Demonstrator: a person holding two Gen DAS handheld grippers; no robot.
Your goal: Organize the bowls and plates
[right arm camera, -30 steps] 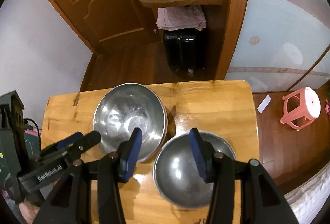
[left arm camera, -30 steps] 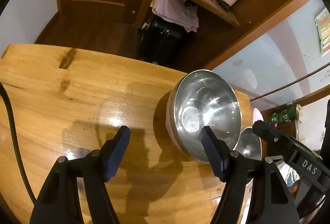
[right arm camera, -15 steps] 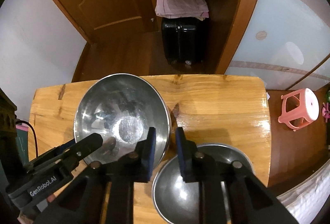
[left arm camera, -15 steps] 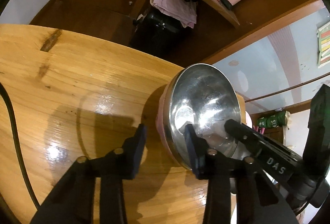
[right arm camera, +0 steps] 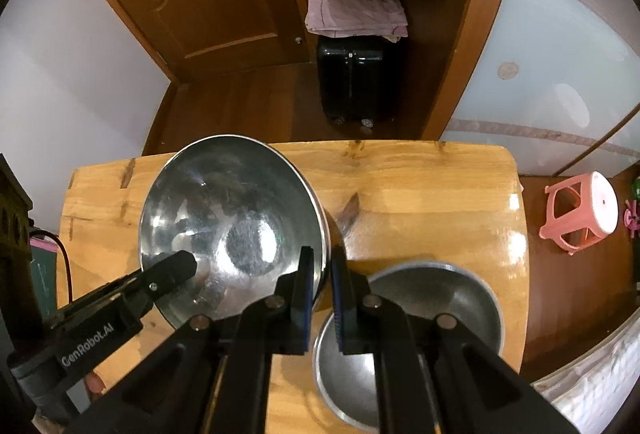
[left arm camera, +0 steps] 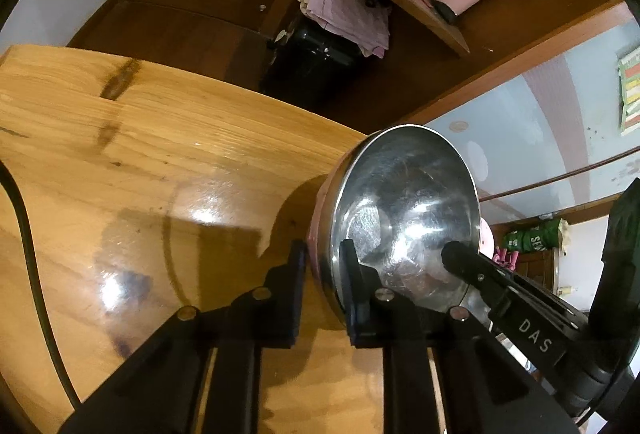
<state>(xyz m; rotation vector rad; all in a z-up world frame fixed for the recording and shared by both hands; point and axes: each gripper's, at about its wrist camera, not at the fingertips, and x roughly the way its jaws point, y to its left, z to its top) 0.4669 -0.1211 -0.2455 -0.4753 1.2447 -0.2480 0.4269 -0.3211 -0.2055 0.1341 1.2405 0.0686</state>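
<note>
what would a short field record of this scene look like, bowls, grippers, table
surface: glossy wooden table
large bowl: shiny steel bowl with pink outer wall, tilted, held at two rim points
small bowl: duller grey steel bowl, upright on the table, beside the large one
left gripper: jaws have just been closing, now clamped on the large bowl's rim
right gripper: jaws have just been closing, now clamped on the opposite rim
floor beyond: pink plastic stool

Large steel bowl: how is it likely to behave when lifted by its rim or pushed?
The large steel bowl looks thin-walled, so it is probably light for its size and stiff. Its polished, glare-streaked inside suggests that the rim is slippery to pinch. The deep rounded wall above a small flat base suggests it may rock or tip if pushed.
</note>
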